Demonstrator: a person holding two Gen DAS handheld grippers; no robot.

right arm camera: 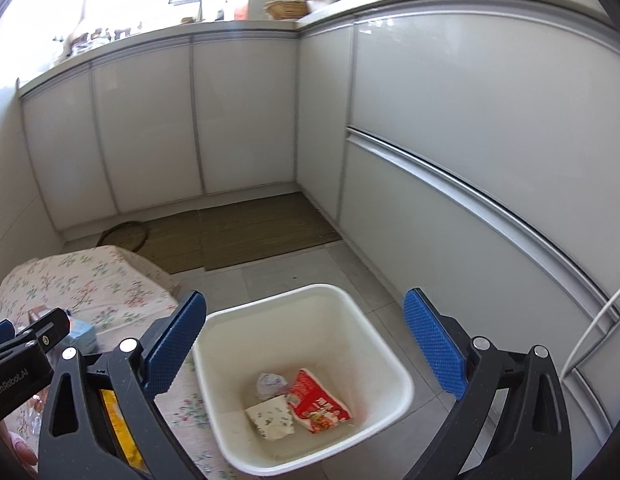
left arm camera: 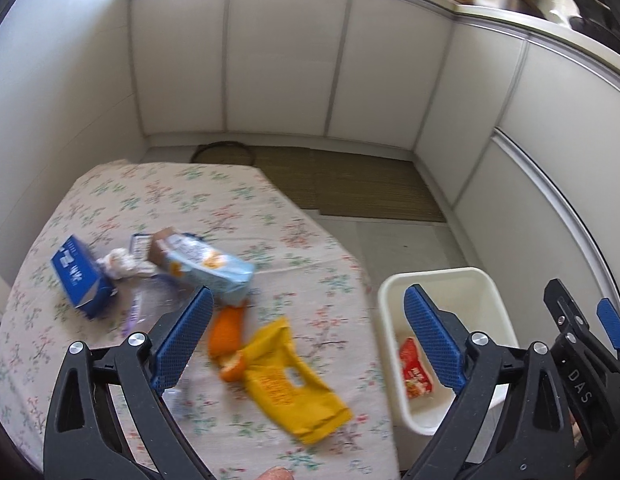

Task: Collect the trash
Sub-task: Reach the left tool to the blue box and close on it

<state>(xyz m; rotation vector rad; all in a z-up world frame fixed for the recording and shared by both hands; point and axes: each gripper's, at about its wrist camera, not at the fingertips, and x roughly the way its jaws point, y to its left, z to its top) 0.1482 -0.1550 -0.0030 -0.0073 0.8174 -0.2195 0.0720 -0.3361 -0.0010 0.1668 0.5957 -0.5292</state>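
Observation:
Trash lies on the floral-cloth table: a yellow wrapper, orange peel, a light blue snack bag, a dark blue carton, crumpled paper and clear plastic. My left gripper is open and empty above the yellow wrapper. The white bin stands on the floor to the right of the table, also in the left wrist view. It holds a red packet, a floral paper piece and a crumpled wad. My right gripper is open and empty above the bin.
White cabinet fronts wrap around the corner behind and to the right. A woven mat and a dark ring lie on the floor beyond the table. A white cable hangs at the right. The right gripper shows in the left wrist view.

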